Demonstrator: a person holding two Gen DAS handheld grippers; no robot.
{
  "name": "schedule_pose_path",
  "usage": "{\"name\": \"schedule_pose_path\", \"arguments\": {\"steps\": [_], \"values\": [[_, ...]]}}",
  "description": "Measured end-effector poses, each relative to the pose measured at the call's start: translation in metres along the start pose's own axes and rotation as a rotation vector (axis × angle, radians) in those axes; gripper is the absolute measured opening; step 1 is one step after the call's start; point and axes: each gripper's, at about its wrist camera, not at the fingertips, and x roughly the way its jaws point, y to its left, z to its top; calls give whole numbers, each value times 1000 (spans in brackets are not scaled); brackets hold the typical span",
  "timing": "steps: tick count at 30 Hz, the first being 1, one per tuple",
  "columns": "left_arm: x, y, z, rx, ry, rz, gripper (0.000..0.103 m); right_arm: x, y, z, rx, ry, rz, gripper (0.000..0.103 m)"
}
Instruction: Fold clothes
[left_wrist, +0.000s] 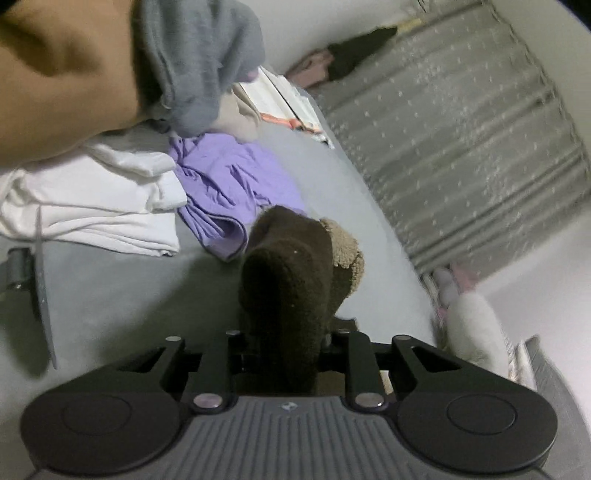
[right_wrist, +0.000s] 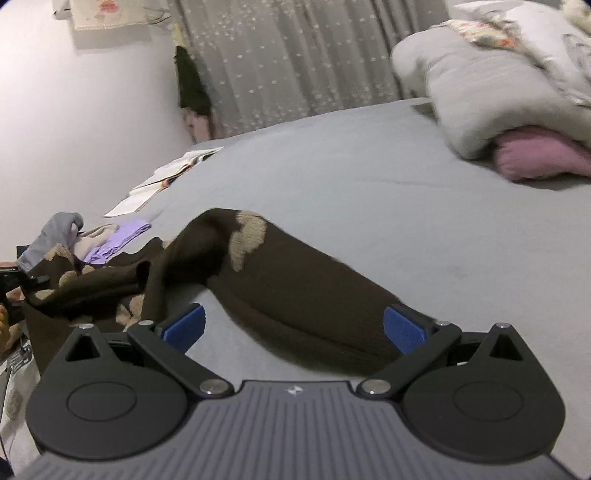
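Observation:
A dark brown sweater with tan fleecy patches lies on the grey bed sheet. A bunched fold of it stands up between the jaws of my left gripper, which is shut on the cloth; the fabric hides the pads. In the right wrist view one sleeve of the sweater stretches across the sheet, with the rest crumpled to the left. My right gripper is open, its blue pads wide apart on either side of the sleeve's end.
Beside the sweater lie a purple garment, a folded white cloth and a grey garment near a person's arm. An open book lies by the wall. A rolled duvet and a pink pillow sit far right.

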Motion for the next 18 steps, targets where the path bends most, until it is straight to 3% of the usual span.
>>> {"name": "schedule_pose_path", "arguments": {"steps": [2,3,7,8,9,10,11,12,18], "values": [[5,6,3,9,10,2,23,25,-12,1,95,19,-63,103],[4,11,5,11,15,-2,23,45,-19,24,162,12,-101,103],[-1,15,14,68,25,5,23,81,-26,36,159,33,-116,102],[1,15,16,77,21,6,23,93,-18,36,93,78,-107,101],[2,14,17,86,18,8,23,108,-7,37,12,131,-97,90],[2,13,17,91,15,8,22,106,3,38,-39,143,-83,56],[-4,9,17,89,7,-4,21,100,13,40,-84,144,-67,29],[-11,5,18,87,-7,-27,21,95,23,43,-128,145,-51,12],[-35,-22,18,100,-58,-184,21,-25,36,72,-276,-107,-132,12]]}}
